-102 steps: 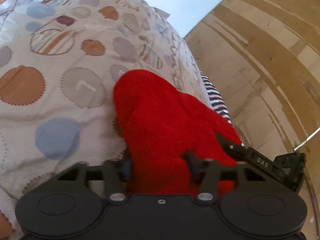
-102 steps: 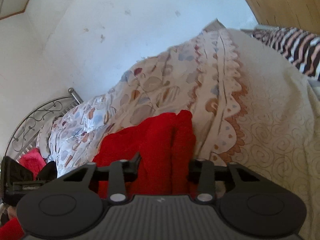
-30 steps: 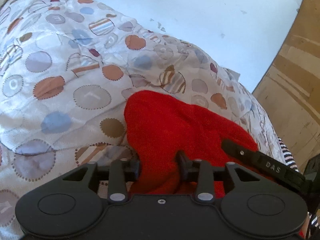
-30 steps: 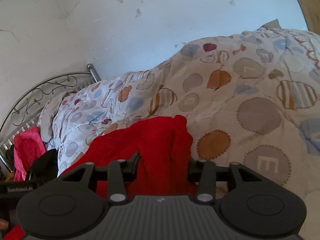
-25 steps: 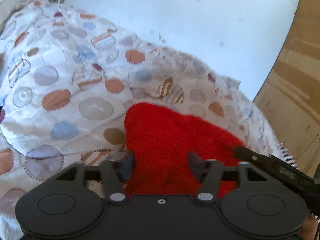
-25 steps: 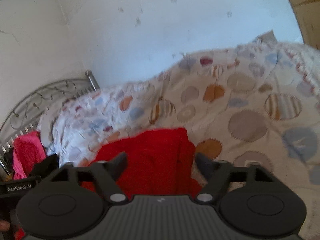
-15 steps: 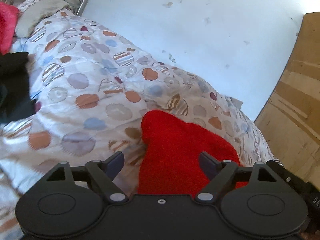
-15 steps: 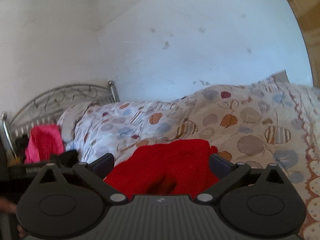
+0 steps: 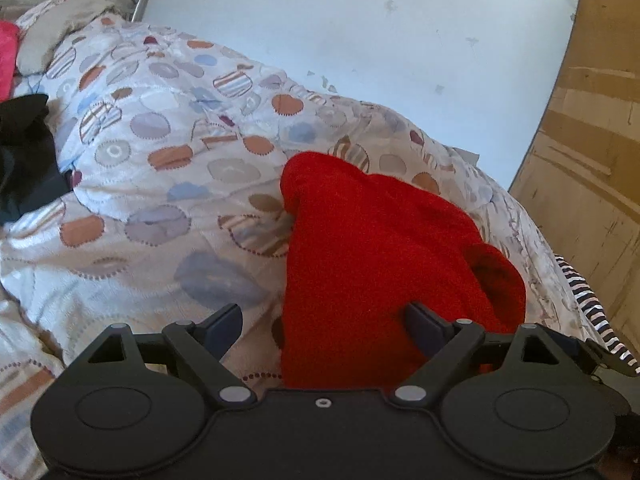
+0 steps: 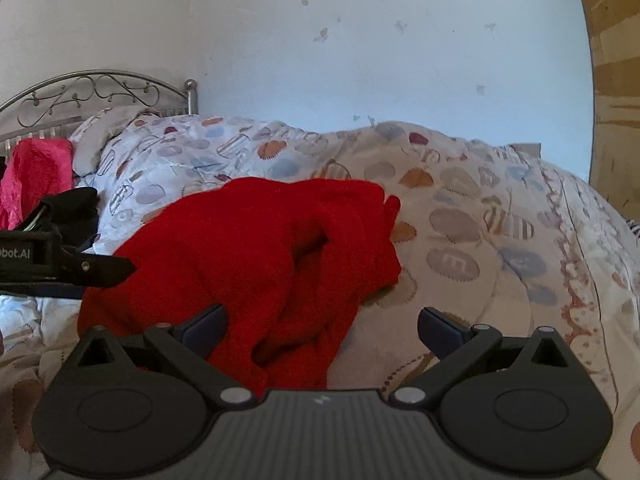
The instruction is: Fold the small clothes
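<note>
While your two grippers hang over the bed, the surroundings read as follows: a quilt (image 9: 168,184) printed with circles and hearts covers the mattress, a white wall (image 10: 360,60) rises behind it, and a wooden panel (image 9: 592,140) stands at the right. A scrolled metal headboard (image 10: 96,88) closes the far left, with a pink cloth (image 10: 36,176) and a dark garment (image 9: 24,152) heaped near it. A striped fabric (image 9: 588,300) shows at the quilt's right edge.

The red garment (image 9: 372,260) lies bunched on the quilt, its fleecy surface folded over itself in soft ridges.

Your left gripper (image 9: 324,320) has its jaws opening; the garment's near edge lies between them, and whether the right-hand pad touches the cloth cannot be told. Your right gripper (image 10: 320,324) stands spread wide, the garment's lower folds lying between its fingers, with a clear gap to the right one.

Left wrist view: the garment appears as a tall mound tapering to a rounded peak, and the right gripper's edge intrudes at lower right. Right wrist view: the garment spreads broad and low, showing a deep crease at its centre, and the left gripper's body enters from the left edge, just beside the cloth.
</note>
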Demonstrator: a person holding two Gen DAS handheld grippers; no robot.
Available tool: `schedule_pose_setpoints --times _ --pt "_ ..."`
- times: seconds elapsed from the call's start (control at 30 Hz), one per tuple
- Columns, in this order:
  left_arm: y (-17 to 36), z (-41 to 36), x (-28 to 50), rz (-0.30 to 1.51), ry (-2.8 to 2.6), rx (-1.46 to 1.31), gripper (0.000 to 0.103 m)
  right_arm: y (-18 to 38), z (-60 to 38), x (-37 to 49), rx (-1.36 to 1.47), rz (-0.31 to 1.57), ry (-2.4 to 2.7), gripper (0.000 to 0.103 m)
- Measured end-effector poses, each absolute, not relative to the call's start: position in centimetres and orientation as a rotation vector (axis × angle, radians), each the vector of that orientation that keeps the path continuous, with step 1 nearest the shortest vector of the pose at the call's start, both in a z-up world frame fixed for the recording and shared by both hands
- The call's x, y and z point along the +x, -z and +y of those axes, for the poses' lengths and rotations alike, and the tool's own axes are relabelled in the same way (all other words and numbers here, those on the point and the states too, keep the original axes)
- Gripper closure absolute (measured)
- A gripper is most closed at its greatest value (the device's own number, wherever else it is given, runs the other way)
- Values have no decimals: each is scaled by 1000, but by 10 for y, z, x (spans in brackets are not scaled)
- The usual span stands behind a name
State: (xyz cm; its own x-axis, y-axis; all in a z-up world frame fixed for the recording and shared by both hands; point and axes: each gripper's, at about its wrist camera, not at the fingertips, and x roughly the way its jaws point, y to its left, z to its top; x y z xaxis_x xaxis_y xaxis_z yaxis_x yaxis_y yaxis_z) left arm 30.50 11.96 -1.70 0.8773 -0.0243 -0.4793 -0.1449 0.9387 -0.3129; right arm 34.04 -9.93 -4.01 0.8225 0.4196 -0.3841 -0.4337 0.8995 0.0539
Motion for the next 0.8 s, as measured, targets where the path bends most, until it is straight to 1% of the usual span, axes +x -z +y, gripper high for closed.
schedule_pose_setpoints --times 0.23,0.47,0.53,0.6,0.63,0.8 --pt "15 119 307 505 -74 -345 13 40 -101 340 -41 410 -444 0" --pt "-9 128 301 518 -80 -369 11 20 -114 334 49 396 -459 0" --pt "-17 129 293 504 -89 -371 9 12 -117 327 54 376 -460 0" --pt "-27 128 281 475 -95 -372 4 4 -119 318 59 351 -461 0" --pt "-31 127 276 464 -99 -369 3 -1 -121 313 66 338 -462 0" --pt "-54 117 241 411 -98 -328 1 -28 -135 280 88 256 -457 0"
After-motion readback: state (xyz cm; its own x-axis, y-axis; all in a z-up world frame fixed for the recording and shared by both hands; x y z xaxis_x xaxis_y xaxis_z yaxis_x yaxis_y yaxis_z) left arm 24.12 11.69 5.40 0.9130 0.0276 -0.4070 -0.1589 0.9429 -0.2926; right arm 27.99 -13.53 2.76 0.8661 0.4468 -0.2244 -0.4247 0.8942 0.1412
